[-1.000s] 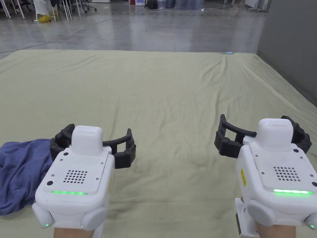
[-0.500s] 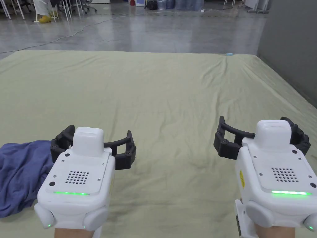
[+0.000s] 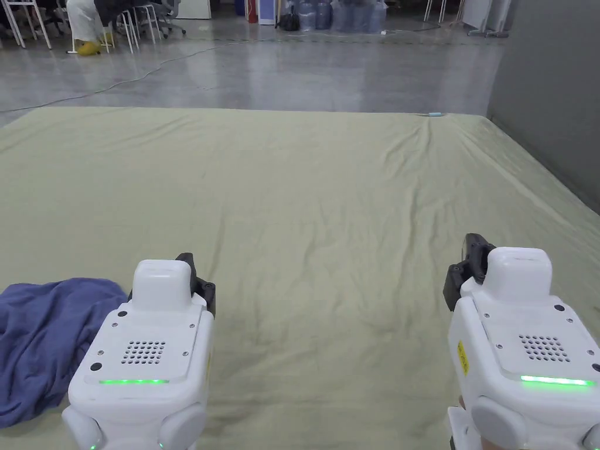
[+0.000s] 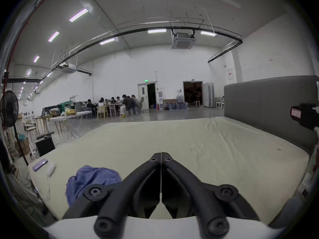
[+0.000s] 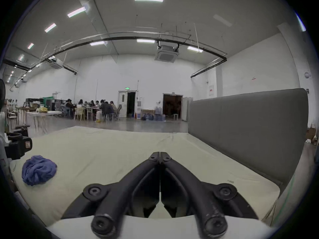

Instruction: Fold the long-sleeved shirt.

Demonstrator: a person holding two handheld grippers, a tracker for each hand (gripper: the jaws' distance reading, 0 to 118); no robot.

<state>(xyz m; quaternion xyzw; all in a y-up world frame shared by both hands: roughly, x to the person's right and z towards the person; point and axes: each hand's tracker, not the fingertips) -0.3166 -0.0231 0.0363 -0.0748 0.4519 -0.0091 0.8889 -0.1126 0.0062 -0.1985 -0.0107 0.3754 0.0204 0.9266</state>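
A blue long-sleeved shirt (image 3: 44,334) lies crumpled in a heap at the near left of the pale green bed sheet (image 3: 304,193). The shirt (image 4: 89,177) sits left of my left gripper (image 4: 161,156), whose jaws are pressed together with nothing between them. In the head view the left gripper (image 3: 190,263) hovers just right of the heap, not touching it. My right gripper (image 5: 159,155) is shut and empty too, and the shirt (image 5: 38,169) lies far to its left. The right gripper (image 3: 473,246) hangs over bare sheet at the near right.
A grey padded headboard (image 3: 551,88) runs along the bed's right side. A phone (image 4: 40,164) and a white object (image 4: 51,168) lie near the bed's left edge. Beyond the bed is a concrete floor (image 3: 281,64), with people seated at tables (image 4: 112,104) far off.
Both grippers have gone from wide open to shut, with nothing taken hold of. The head camera has tilted up a little. The shirt has not moved.
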